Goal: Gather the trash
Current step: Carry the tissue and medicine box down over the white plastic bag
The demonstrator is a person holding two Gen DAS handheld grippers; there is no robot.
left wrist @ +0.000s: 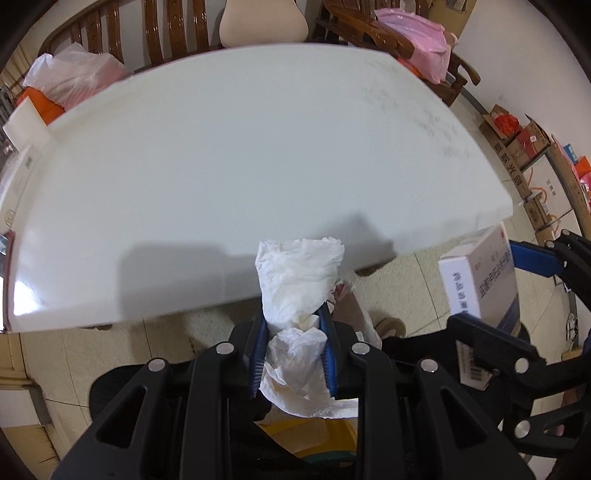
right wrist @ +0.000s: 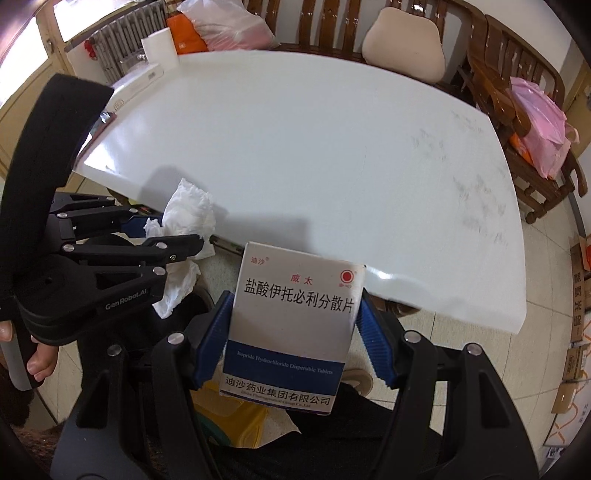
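My left gripper (left wrist: pixel 293 325) is shut on a crumpled white tissue (left wrist: pixel 299 280) and holds it off the near edge of the white table (left wrist: pixel 258 147). The tissue also shows in the right wrist view (right wrist: pixel 188 210), with the left gripper (right wrist: pixel 173 236) at the left. My right gripper (right wrist: pixel 293 325) is shut on a white and blue medicine box (right wrist: pixel 291 325), held upright just off the table's near edge. The box also shows at the right of the left wrist view (left wrist: pixel 480 277). Both grippers hang above a yellow bin (right wrist: pixel 229 417) on the floor.
Wooden chairs (right wrist: pixel 517 92) stand around the table, one with a beige cushion (right wrist: pixel 406 44) and one with a pink bag (right wrist: pixel 539 122). A paper roll (right wrist: pixel 160 48) and plastic bags (right wrist: pixel 221 26) are at the far left. Cardboard boxes (left wrist: pixel 524 147) line the right wall.
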